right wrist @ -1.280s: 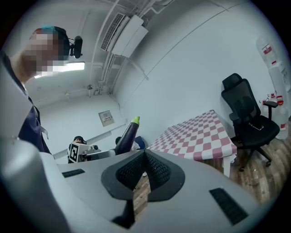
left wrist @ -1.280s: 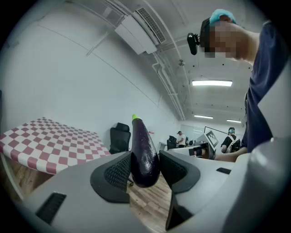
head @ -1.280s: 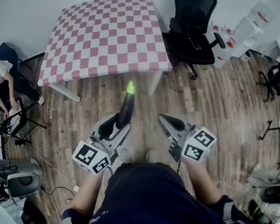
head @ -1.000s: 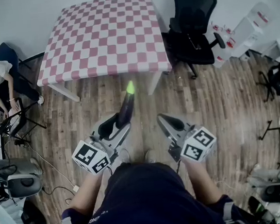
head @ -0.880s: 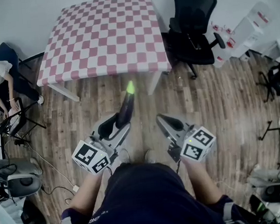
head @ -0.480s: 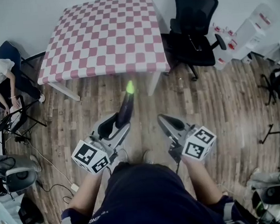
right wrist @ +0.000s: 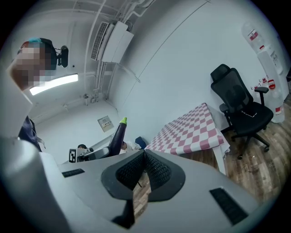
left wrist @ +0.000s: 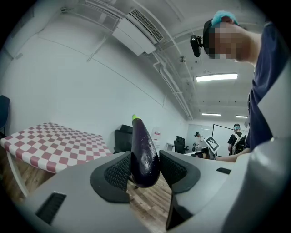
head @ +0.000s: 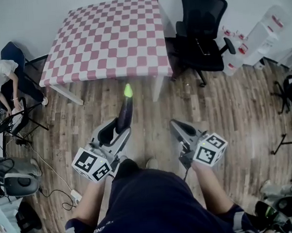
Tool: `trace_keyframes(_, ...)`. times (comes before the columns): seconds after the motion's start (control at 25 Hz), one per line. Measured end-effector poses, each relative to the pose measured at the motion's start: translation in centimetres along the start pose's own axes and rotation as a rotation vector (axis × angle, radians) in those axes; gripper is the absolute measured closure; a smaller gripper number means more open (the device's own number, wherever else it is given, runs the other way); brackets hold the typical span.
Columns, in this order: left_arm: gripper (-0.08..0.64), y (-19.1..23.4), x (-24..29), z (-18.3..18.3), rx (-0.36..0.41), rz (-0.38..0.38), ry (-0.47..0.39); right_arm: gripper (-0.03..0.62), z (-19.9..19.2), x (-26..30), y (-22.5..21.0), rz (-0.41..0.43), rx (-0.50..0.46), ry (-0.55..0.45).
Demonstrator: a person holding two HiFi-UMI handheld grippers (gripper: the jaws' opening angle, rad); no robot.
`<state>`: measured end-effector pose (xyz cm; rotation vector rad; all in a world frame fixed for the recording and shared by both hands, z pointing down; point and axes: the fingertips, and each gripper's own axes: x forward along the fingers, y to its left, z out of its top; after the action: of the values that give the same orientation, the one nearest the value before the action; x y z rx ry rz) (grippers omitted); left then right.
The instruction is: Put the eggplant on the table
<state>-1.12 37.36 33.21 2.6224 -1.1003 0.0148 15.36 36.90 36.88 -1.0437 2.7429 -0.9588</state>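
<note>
Eggplant [left wrist: 144, 154] held in the left claw [left wrist: 144, 170], in the air short of the desk [head: 109, 40].

Two claws are in view. The left claw's jaws stand wide and press on the thick dark end of the one eggplant, whose green stem tip points up and away towards the desk. The right claw [right wrist: 144, 154] has its jaws together at the tips with nothing between them, and it is held beside the left one, well apart from it. Both are over the wooden floor [head: 227, 111], in front of the person's body. Beyond them stands one desk under a pink-and-white checked cloth, with nothing on it. One black office chair [head: 199, 27] stands just beside its right edge. One seated person [head: 0, 80] is at the far left in the head view.
</note>
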Motion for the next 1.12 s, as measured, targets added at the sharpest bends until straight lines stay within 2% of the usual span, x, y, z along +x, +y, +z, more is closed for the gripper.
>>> trace_keyframes(0.32,0.342,0.4,2.9,1.2,0.020,-0.009,-0.020,0.575,0.9,-0.3,-3.2,-0.024,0.019,0.001)
trace_keyframes(0.6,0.342,3.6,5.2,1.0,0.017,-0.021,-0.021,0.575,1.8,2.7,-5.8,-0.034,0.032,0.011)
trace_keyframes(0.88,0.342,11.4,9.1,1.3,-0.015,-0.043,-0.007,0.575,3.0,9.1,-9.7,-0.078,0.085,0.029)
trace_keyframes(1.12,0.342,20.9,12.4,3.4,-0.033,-0.071,0.025,0.575,5.9,19.1,-11.6,-0.092,0.103,0.048)
